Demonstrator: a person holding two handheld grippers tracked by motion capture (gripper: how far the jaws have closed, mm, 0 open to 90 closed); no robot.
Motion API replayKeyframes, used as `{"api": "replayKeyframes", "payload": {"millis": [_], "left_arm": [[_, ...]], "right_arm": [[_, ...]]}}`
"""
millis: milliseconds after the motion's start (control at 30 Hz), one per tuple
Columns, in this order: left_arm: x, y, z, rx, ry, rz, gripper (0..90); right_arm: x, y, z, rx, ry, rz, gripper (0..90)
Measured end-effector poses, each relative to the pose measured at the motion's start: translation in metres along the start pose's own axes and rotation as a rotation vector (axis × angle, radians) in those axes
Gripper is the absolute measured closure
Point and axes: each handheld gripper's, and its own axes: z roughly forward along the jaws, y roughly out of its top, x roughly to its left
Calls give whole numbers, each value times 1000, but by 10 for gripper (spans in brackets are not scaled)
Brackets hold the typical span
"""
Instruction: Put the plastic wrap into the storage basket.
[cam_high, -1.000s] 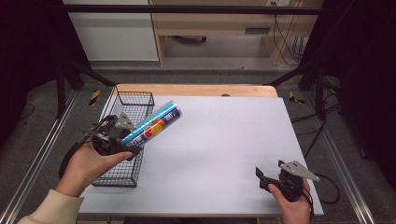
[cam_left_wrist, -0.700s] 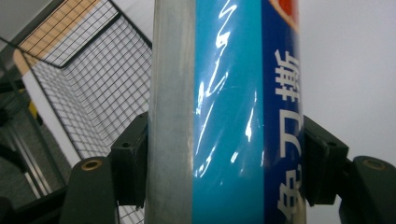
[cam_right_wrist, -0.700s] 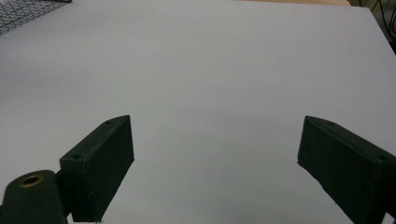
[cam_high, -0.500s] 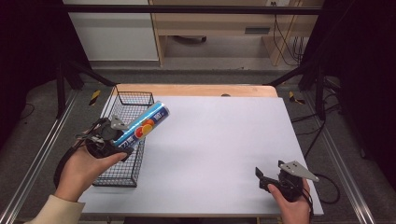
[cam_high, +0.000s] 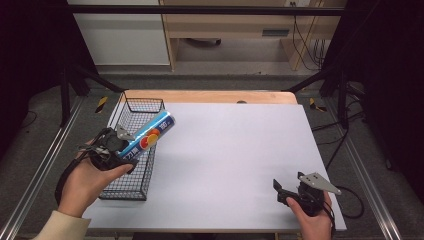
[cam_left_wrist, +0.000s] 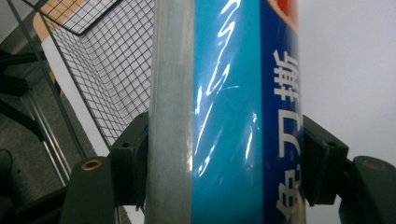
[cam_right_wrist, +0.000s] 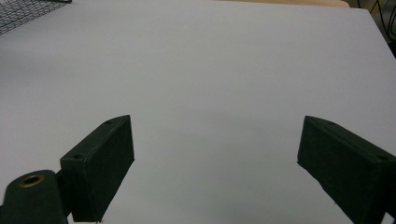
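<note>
White table surface (cam_high: 235, 150), wire basket (cam_high: 131, 150) at its left edge.

Item: blue cylindrical package (cam_high: 147, 138), clamped near its lower end by the left gripper (cam_high: 120, 150), held tilted above the basket.

Item: right gripper (cam_high: 285, 192), jaws apart, nothing between them, resting at the table's near right corner.

Handling note: lower the package lengthwise into the basket, aligned with its long side, and release only once it clears the rim.

Obscured: most of the package label; basket contents hard to make out.
</note>
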Motion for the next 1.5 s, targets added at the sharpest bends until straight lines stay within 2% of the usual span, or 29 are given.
{"api": "replayKeyframes", "payload": {"millis": [500,567,900,1133,1333,1500], "left_arm": [[-1,-5,0,68,71,-26,318],[-1,-5,0,67,69,-39,318],[0,-7,2,96,86,-28,318],[1,-10,3,105,98,-40,318],[3,-12,8,125,100,-49,319],[5,-15,14,119,99,-61,318]], "right_arm": [[2,0,-1,-5,9,0,109],[2,1,-2,-7,8,0,110],[2,1,-2,-7,7,3,110],[1,1,-1,-6,5,1,110],[2,1,-1,-6,5,1,110],[2,1,-1,-5,9,4,109]]}}
